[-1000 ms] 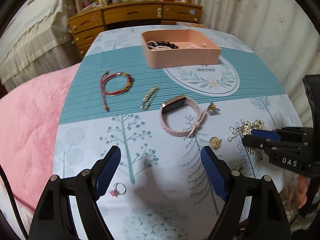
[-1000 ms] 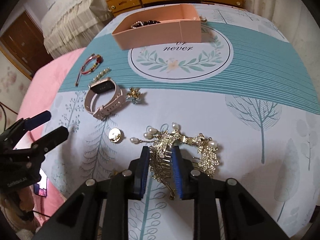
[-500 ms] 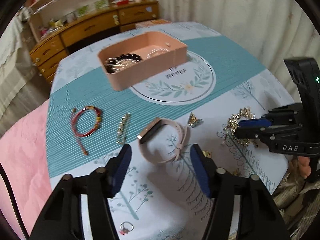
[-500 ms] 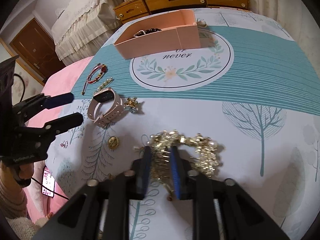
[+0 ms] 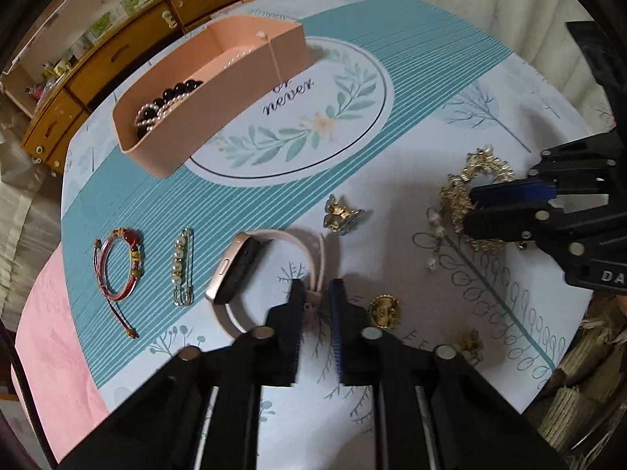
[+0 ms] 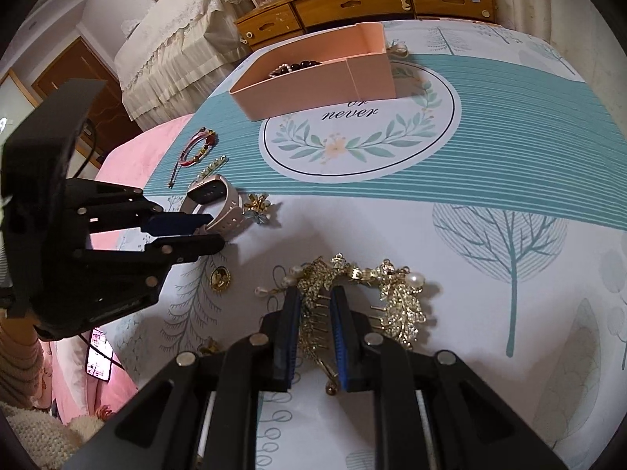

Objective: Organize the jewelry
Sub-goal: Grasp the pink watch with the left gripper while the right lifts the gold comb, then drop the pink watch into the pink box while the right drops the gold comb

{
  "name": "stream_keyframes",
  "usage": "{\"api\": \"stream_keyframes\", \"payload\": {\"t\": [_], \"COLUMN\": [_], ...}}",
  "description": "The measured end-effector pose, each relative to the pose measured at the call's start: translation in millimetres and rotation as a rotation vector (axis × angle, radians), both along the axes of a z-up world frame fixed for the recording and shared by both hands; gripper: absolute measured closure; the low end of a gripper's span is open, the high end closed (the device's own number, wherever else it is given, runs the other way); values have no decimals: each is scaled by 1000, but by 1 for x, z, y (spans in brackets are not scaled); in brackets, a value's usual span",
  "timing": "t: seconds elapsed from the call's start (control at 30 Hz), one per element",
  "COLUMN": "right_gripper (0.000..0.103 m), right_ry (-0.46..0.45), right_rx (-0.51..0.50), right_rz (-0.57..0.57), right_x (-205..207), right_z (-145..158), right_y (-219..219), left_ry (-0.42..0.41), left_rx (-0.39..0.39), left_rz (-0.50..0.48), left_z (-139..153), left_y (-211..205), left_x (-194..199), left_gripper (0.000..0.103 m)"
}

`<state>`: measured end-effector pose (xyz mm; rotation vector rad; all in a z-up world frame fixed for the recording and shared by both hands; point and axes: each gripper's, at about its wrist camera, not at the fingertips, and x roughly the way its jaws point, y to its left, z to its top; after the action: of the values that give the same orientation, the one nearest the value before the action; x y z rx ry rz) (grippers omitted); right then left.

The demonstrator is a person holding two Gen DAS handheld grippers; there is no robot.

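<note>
My left gripper (image 5: pixel 314 290) is shut on the strap of the pink smartwatch (image 5: pixel 250 270), which lies on the patterned tablecloth; it also shows in the right wrist view (image 6: pixel 213 203). My right gripper (image 6: pixel 315 297) is shut on the gold pearl hair comb (image 6: pixel 368 290), seen from the side in the left wrist view (image 5: pixel 466 199). The pink tray (image 5: pixel 243 90) holding bead bracelets stands at the far middle of the table.
A red cord bracelet (image 5: pixel 119 266), a pearl pin (image 5: pixel 181 266), a gold butterfly clip (image 5: pixel 341 215), a round gold brooch (image 5: pixel 385 310) and a small gold piece (image 5: pixel 470 342) lie on the cloth. A wooden dresser (image 6: pixel 352 4) stands behind; a pink blanket (image 5: pixel 39 337) lies at the left.
My left gripper has moved forward and right to the watch and closed on its strap. My right gripper has stayed shut on the hair comb.
</note>
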<state>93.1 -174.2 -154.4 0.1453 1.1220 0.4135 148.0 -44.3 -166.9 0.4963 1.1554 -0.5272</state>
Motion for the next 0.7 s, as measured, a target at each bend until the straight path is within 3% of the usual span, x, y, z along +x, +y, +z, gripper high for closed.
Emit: {"api": "stream_keyframes", "payload": {"t": [0.3,0.7], "right_gripper": [91,91], "right_ry": [-75,-159], "right_rx": [38,89], "right_rz": [-1,-14], "right_x": [-7,7], "right_z": [19,75], "right_y": [-3,-1], "left_ry": [-10,-109], "left_rx": [-77,-173], "left_rz": [111,197], "left_z": [16,98], "left_y": [12,35], "left_x": [4,15], "left_gripper": [96,96]}}
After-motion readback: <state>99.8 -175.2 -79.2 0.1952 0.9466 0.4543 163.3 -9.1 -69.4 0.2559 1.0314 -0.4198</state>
